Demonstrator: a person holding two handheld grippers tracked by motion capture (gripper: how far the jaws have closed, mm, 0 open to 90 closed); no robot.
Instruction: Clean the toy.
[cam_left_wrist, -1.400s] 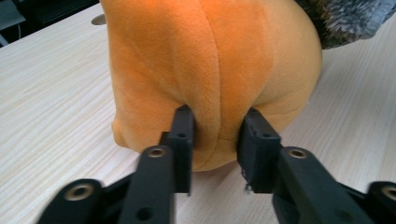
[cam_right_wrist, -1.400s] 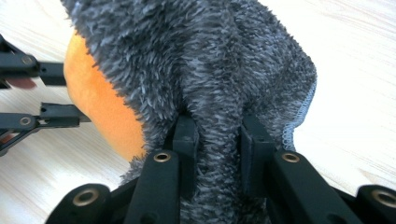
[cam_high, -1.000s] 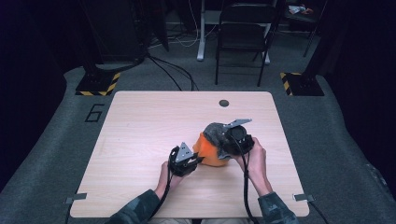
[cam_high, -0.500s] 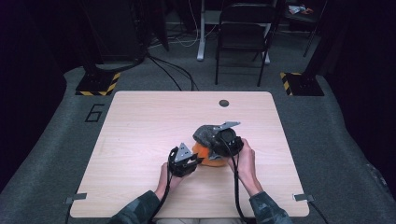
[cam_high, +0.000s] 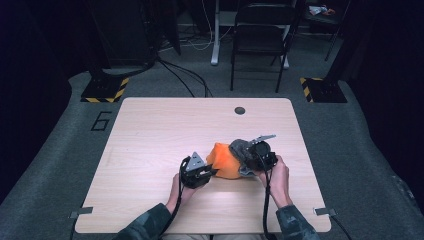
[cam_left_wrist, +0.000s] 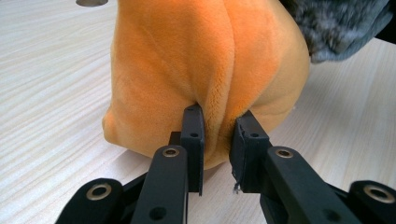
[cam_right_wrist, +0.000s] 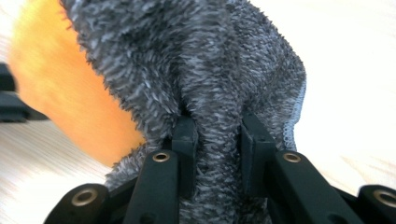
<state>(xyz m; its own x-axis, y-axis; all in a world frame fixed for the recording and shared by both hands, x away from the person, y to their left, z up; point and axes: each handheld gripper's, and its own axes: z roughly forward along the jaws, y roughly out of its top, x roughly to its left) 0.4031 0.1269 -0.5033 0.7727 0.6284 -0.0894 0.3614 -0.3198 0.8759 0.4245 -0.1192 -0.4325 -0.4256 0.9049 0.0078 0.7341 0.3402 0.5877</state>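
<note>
Left hand-held gripper (cam_left_wrist: 215, 149) pinches orange plush (cam_left_wrist: 205, 70), seemingly inside grey cloth (cam_right_wrist: 205, 70).

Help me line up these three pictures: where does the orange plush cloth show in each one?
High view: the orange plush cloth lies just below the table's middle, between both grippers.
Left gripper view: the cloth fills the centre, a fold pinched in the jaws.
Right gripper view: an orange patch at the left, behind the grey fuzzy cloth.
Shared landmark: the grey fuzzy cloth, touching the orange one in every view.
</note>
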